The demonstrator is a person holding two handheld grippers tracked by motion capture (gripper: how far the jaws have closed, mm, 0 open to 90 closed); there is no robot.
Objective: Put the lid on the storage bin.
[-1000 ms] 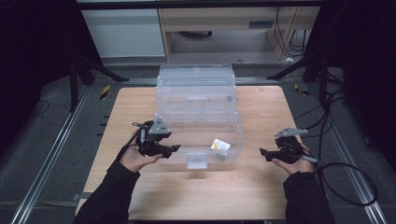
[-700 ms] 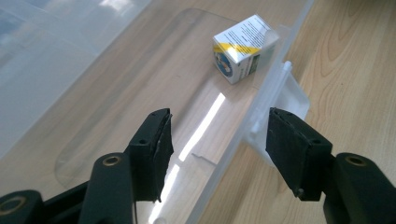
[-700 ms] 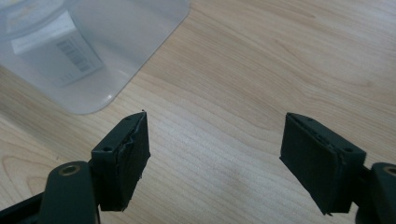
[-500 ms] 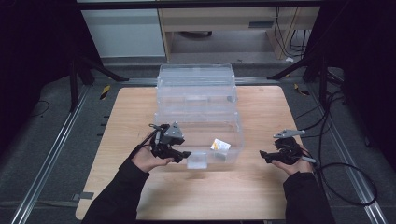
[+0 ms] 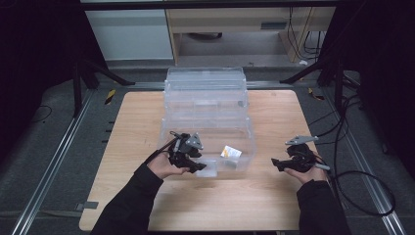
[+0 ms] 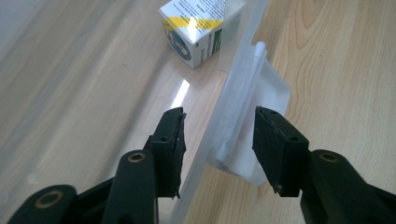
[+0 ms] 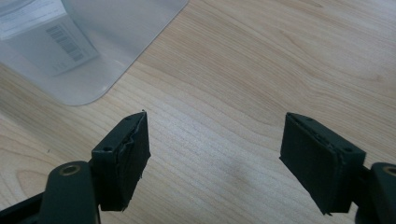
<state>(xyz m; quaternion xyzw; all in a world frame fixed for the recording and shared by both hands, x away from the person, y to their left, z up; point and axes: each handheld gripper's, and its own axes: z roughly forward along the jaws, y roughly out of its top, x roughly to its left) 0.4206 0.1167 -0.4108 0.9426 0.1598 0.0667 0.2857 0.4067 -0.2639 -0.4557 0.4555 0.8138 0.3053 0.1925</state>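
The clear plastic drawer's front handle tab (image 6: 247,126) is sitting between the left gripper's (image 6: 217,140) half-open, closing jaws, ungripped, ready for pulling, while the right gripper (image 7: 215,158) is waiting wide open and empty beside the drawer.

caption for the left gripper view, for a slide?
Left gripper closing astride the clear drawer's front handle, small carton inside.

a light wooden table (image 5: 254,205) stands on a dark grey carpeted floor (image 5: 44,161), lit brighter than the room around it. beyond the table's far edge sit a white cabinet (image 5: 129,34) and a pale wooden desk (image 5: 230,22). metal rails (image 5: 54,161) run along the floor on both sides of the table, black stand legs (image 5: 98,68) behind its far corners.
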